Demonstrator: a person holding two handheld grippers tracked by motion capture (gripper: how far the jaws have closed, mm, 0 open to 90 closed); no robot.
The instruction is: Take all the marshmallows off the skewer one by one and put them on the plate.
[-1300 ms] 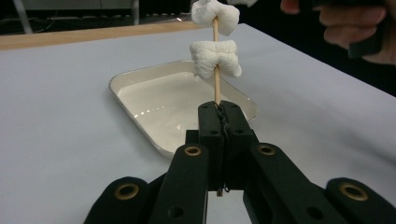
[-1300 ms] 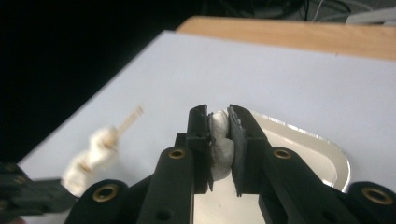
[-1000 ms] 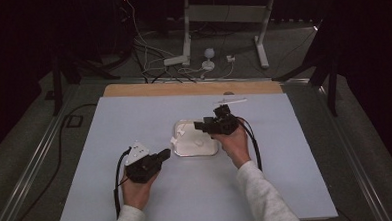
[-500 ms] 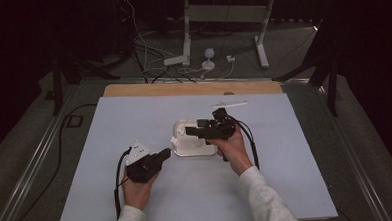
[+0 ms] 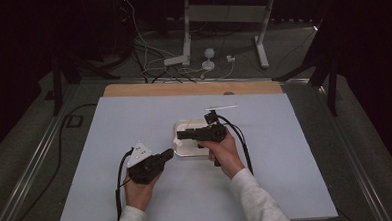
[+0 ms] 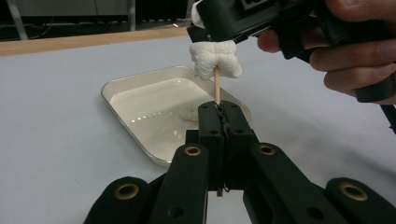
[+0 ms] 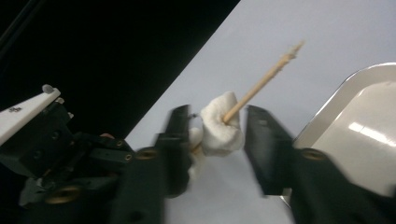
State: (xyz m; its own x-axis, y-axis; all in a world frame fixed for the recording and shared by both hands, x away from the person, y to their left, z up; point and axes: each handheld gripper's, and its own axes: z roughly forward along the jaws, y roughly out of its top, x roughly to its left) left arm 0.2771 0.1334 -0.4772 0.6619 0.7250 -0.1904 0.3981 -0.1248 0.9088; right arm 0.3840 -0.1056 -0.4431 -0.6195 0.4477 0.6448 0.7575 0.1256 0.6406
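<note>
Two hand-held grippers meet over a desk [image 5: 134,118] covered with a pale grey sheet. At the left of the high view, the left hand-held gripper [image 5: 167,154] lies low and near the front, pointing right toward a shallow white rectangular tray [image 5: 184,126]. Its jaws are fully closed on a thin wooden skewer [image 6: 216,88], which stands upright from the pinched pads in the left gripper view. A white, lumpy marshmallow [image 6: 215,59] sits threaded on the skewer, above the tray's near edge. A smaller white piece [image 6: 190,114] lies inside the tray [image 6: 140,84].

Further right, the right hand-held gripper [image 5: 181,135] reaches leftward across the tray. In the right gripper view the marshmallow [image 7: 222,125] sits between its jaws, the skewer's pointed end [image 7: 271,70] sticking out beyond. These jaws have just been closing; one pad is touching the marshmallow, while a narrow gap shows at the other, so it is not yet squeezed.
</note>
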